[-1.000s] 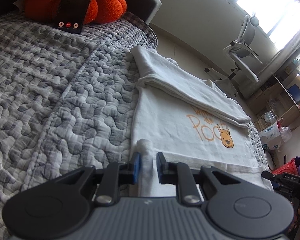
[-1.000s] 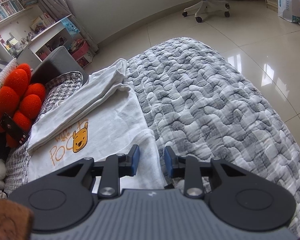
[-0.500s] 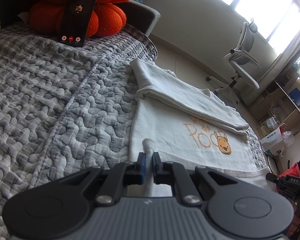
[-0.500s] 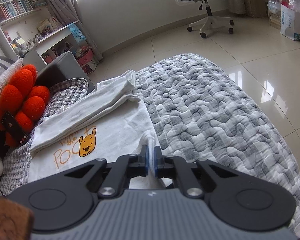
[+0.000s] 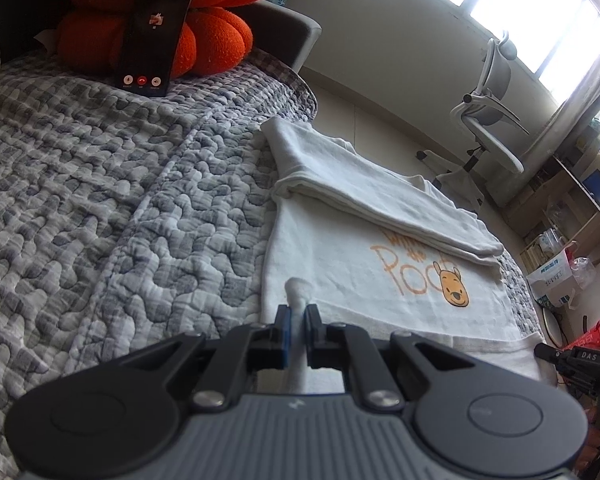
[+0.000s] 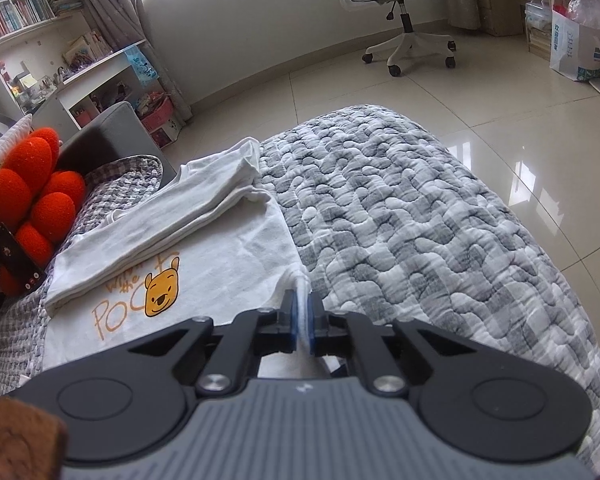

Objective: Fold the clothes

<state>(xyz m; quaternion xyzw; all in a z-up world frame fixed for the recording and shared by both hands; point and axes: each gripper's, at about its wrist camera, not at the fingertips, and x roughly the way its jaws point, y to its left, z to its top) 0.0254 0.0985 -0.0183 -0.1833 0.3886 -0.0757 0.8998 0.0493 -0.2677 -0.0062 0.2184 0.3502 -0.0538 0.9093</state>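
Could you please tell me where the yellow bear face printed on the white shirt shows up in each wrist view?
Left wrist view: the bear face sits right of centre on the white shirt, above and right of the left gripper.
Right wrist view: the bear face sits left of centre, up-left of the right gripper.
Shared landmark: the orange cushion with a phone leaning on it.

A white T-shirt [image 5: 340, 264] lies flat on a grey quilted bed [image 5: 120, 220], print side up, showing an orange "Pooh" word and a bear face. Its far side is folded over the middle in a long band. The near edge is bunched up.
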